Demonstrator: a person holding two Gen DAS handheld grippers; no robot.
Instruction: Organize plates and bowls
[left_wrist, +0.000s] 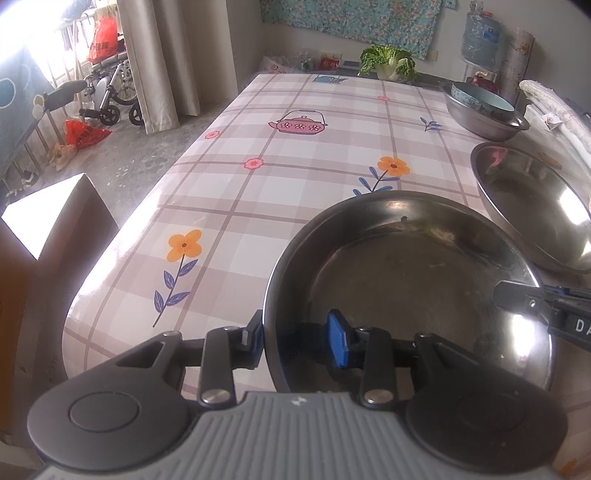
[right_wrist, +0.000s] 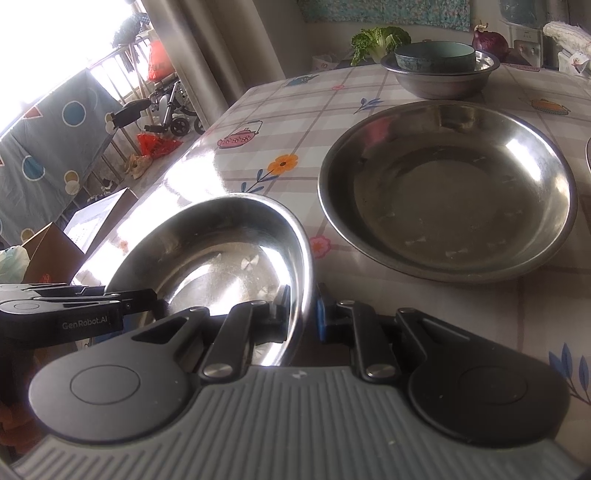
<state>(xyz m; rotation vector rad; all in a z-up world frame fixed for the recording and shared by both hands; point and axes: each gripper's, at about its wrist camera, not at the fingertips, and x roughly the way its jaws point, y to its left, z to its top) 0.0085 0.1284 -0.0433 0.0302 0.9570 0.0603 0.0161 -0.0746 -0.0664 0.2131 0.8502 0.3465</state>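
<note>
The steel plate (left_wrist: 406, 280) sits at the near edge of the table (left_wrist: 280, 155), caught between both tools: its near-left rim runs between the fingers of the left gripper (left_wrist: 295, 341), and its right rim is pinched by the right gripper (right_wrist: 301, 314). Being round, the plate has no long axis; what matters is that the big plate (right_wrist: 447, 188) lies just beyond it and to the right, on the right gripper's side, rims close but apart. That looks the likely place to stack it. The left gripper is partly open, one finger outside the wall, the blue pad (left_wrist: 340, 339) inside and seemingly off the metal, so I judge it released. The right gripper is clenched nearly closed on the rim, a finger on each face. Farther past the big plate, a teal bowl (right_wrist: 434, 55) rests inside a steel basin (right_wrist: 439, 83).
</note>
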